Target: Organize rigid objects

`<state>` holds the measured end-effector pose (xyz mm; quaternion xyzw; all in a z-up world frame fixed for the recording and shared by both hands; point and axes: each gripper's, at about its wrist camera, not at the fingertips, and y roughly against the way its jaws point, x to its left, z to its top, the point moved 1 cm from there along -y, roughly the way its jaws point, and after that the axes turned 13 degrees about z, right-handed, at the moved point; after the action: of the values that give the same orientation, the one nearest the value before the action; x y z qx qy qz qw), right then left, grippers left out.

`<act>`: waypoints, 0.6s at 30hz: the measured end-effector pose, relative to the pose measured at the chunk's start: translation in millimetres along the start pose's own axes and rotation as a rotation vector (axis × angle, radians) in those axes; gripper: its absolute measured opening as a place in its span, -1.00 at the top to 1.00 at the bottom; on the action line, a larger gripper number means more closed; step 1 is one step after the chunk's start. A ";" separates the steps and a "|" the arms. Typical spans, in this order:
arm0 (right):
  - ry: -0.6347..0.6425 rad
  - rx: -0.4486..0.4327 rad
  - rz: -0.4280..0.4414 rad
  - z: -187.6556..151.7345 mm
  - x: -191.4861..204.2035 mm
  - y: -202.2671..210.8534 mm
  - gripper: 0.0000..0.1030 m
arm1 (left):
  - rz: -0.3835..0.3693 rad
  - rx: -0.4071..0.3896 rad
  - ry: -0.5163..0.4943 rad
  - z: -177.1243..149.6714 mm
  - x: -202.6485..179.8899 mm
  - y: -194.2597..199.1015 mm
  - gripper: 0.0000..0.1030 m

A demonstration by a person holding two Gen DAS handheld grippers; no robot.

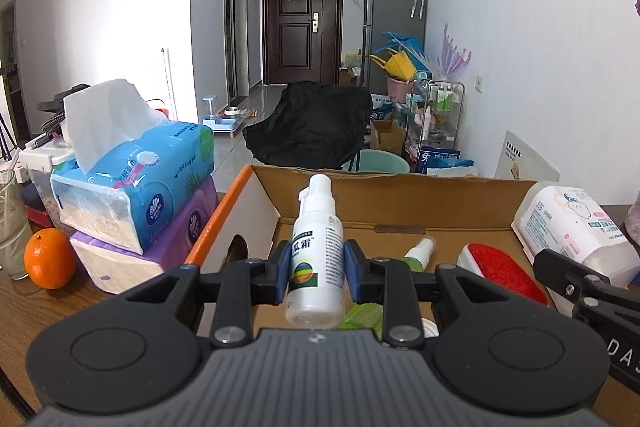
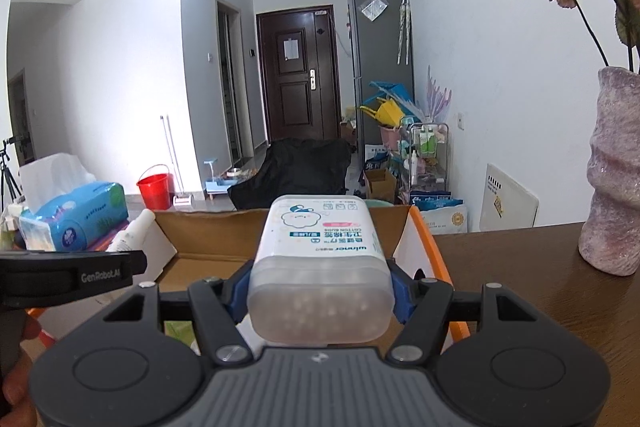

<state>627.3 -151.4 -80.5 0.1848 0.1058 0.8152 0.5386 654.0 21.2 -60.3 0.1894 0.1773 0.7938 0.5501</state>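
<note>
My left gripper [image 1: 316, 277] is shut on a white spray bottle [image 1: 318, 251] with a green label, held upright over the open cardboard box [image 1: 400, 199]. Its blue pads press both sides of the bottle. Inside the box lie a small green spray bottle [image 1: 420, 253] and a red-and-white brush [image 1: 500, 273]. My right gripper [image 2: 318, 295] is shut on a translucent white cotton-ball container [image 2: 320, 267], held above the same box [image 2: 208, 235]. That container [image 1: 572, 231] also shows at the right of the left wrist view, and the left gripper's bottle [image 2: 132, 231] at the left of the right wrist view.
Two stacked tissue packs [image 1: 136, 195] and an orange [image 1: 50, 259] sit on the wooden table left of the box. A glass [image 1: 12, 227] stands at the far left. A pink vase [image 2: 612, 171] with dried roses stands on the table to the right.
</note>
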 end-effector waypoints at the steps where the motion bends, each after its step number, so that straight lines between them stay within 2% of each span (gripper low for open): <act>1: 0.001 -0.001 0.000 -0.2 0.3 1.0 -0.26 | -0.002 0.002 0.002 0.1 0.4 0.1 0.43; 2: 0.002 -0.002 -0.001 0.2 0.1 1.9 -0.26 | 0.001 0.001 0.006 0.4 1.6 1.2 0.41; 3: 0.000 0.000 -0.001 0.7 -0.3 3.1 -0.26 | 0.008 -0.003 0.012 1.3 3.6 2.8 0.27; 4: -0.003 0.003 -0.003 1.9 -1.6 4.2 -0.29 | 0.012 -0.007 0.021 2.3 6.2 4.3 -0.07; 5: -0.007 0.001 -0.009 2.2 -2.1 5.8 -0.39 | 0.014 -0.014 0.033 3.2 8.5 6.5 -0.26; 6: -0.008 0.003 -0.011 3.2 -3.0 6.7 -0.62 | 0.028 -0.024 0.045 3.9 11.0 8.6 -0.59; 7: -0.011 0.004 -0.019 3.7 -3.5 7.4 -0.72 | 0.049 -0.037 0.056 5.1 13.5 10.4 -0.78; 9: -0.008 0.001 -0.038 3.7 -4.2 9.1 -0.82 | 0.067 -0.049 0.078 6.1 18.0 13.1 -0.98; 12: -0.013 0.007 -0.045 3.5 -4.6 8.9 -1.00 | 0.075 -0.055 0.087 8.1 21.9 16.3 -1.00; 18: -0.023 -0.007 -0.045 5.8 -4.0 11.1 -1.00 | 0.088 -0.041 0.096 8.5 22.6 17.8 -1.00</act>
<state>621.8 -159.6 -71.8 0.1898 0.1010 0.8011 0.5586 636.6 37.2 -41.9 0.1475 0.1785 0.8289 0.5091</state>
